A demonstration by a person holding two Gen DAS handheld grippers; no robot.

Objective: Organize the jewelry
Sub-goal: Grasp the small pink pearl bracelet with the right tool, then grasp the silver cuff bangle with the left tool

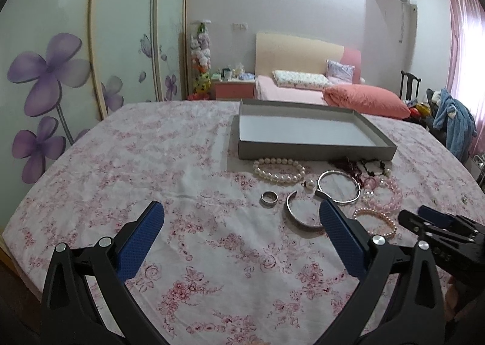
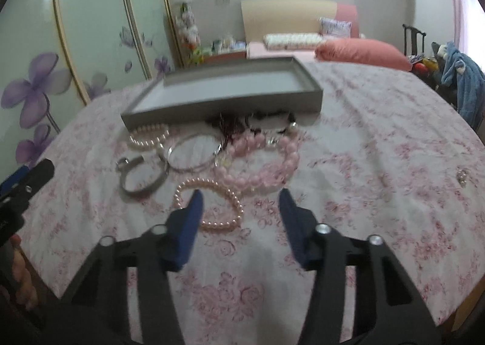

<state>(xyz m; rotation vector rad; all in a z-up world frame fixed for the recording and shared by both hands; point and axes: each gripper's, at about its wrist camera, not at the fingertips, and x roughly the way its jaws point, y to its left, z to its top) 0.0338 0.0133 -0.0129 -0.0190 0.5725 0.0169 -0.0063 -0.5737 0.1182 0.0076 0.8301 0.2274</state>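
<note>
grey tray (image 1: 315,153) bare of writing; claws spread.

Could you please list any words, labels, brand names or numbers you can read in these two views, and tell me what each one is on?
No text can be read with confidence in either view.
Faint raised marks, perhaps digits, show on the right gripper body in the left wrist view, too dim to read.
The grey tray shows no label or print on its walls.
The silver ring and silver cuff show no engraving that can be made out.
</note>
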